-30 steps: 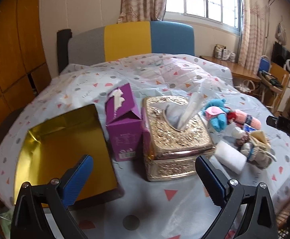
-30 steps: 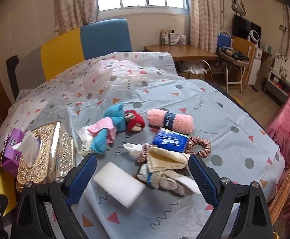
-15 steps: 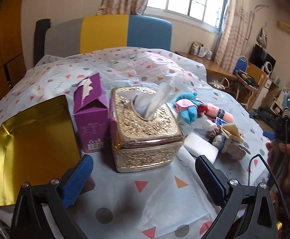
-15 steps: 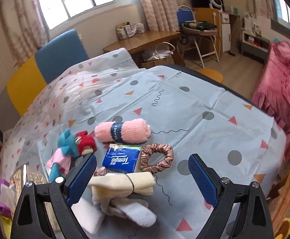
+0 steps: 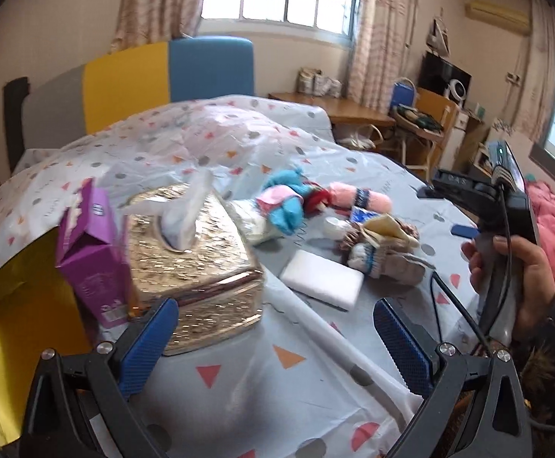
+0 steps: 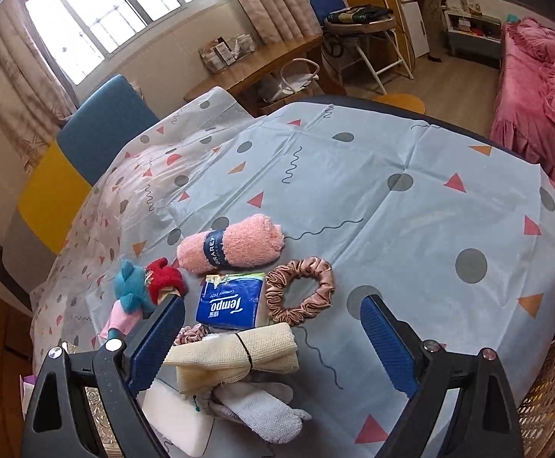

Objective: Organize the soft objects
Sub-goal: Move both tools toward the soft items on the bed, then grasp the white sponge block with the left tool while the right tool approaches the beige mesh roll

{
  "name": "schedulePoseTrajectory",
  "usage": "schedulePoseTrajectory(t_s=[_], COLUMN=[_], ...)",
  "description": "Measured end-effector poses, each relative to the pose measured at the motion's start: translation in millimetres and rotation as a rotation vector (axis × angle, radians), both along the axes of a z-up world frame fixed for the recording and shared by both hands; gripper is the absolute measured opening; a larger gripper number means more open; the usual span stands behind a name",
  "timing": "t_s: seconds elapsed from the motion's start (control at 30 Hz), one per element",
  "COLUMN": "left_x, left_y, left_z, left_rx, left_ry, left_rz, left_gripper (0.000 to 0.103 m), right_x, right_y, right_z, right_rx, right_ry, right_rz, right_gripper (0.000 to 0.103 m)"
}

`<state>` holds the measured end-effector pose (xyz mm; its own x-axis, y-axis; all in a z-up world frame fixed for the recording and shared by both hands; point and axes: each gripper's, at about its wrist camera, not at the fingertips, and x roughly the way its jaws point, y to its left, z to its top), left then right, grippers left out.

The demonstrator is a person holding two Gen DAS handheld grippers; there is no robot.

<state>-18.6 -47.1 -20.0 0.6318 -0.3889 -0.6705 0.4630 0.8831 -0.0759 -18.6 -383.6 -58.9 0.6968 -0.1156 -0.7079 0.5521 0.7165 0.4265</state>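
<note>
Nothing looks sorted yet: the soft things lie in one loose cluster on the tablecloth (image 6: 411,206) toward the right side of the tabletop, and the gold tray (image 5: 18,328) at the left edge appears empty (its far end is out of view). By that showing, the whole job remains.

The left gripper (image 5: 277,337) hangs above the near edge with its blue ridged pads wide apart, holding nothing. The right gripper (image 6: 273,334) hovers over the cluster, jaws likewise spread and empty; a hand (image 5: 521,267) grips its handle.

Under it lie a fluffy pink rolled towel (image 6: 231,246) with a dark band, a glossy satin scrunchie (image 6: 302,290) gathered into a ring, a slick blue tissue pack (image 6: 229,301) just beside it, a coarse cream cloth (image 6: 235,355) bunched by a black tie, a knitted grey glove (image 6: 262,418), a smooth white sponge block (image 6: 174,418), and a teal and red plush toy (image 6: 143,282).

Toward the left sit an embossed gold tissue box (image 5: 197,263) and a purple carton (image 5: 94,259), both rigid.
</note>
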Motion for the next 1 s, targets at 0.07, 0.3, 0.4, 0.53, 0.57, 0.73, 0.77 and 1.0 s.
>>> schedulePoseTrajectory(t_s=[0.07,0.3,0.4,0.53,0.57,0.73,0.77,1.0], left_x=[2,30,42,57,61,83,87,89], left_y=[-8,-55,-74,-98,-105,-127,-130,-160], left_z=[0,-8,-15,-35,-40,-62,-66,-81], left_rx=[0.019,0.084,0.081,0.100,0.102,0.147,0.159,0.233], left_ry=[0.006,0.107,0.166,0.240,0.258,0.296,0.305,0.263], left_rz=[-0.021,-0.069,-0.090,-0.091,-0.098,-0.059,-0.043,-0.068], left_gripper=[0.103,0.103,0.103,0.103,0.103,0.103,0.103,0.103], right_x=[-1,-3,-2,-2,-3,-5,-5,-1], right_y=[-1,-4,-3,-3,-3,-6,-6,-2], right_z=[0,-1,-2,-1,-1,-1,-2,-3], right_rx=[0.007,0.042,0.044,0.055,0.059,0.087,0.093,0.098], right_ry=[-0.009,-0.031,-0.030,-0.041,-0.046,-0.067,-0.068,-0.066], right_rz=[0.003,0.006,0.013,0.022,0.022,0.022,0.026,0.057], right_gripper=[0.095,0.095,0.095,0.095,0.095,0.095,0.095,0.095])
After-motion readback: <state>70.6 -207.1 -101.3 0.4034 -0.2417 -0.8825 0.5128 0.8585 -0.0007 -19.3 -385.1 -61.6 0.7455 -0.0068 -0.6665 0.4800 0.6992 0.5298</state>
